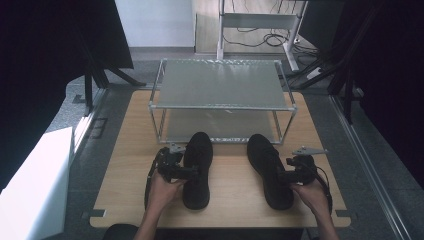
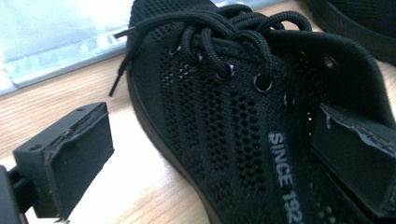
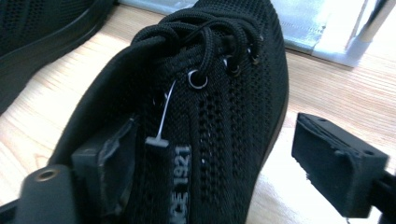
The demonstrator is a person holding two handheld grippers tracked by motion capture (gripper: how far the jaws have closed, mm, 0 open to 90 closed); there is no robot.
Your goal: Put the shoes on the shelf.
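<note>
2 black shoes (image 1: 197, 170) (image 1: 269, 170), each straddled by open gripper (image 1: 186, 172) (image 1: 286, 175); heels cut off

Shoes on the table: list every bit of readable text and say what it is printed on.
"SINCE 192", last digit cut off by the frame edge: white print on the side of the left shoe.
"CE 1921", the start hidden: white print on the side of the right shoe.
The white plastic tag on the right shoe bears no text.

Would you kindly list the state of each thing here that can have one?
Left shoe: laced, upright on the table.
Right shoe: laced, upright.
Left tongs: open, one jaw inside the shoe's collar.
Right tongs: open, likewise.
Rack: both shelves bare.
</note>
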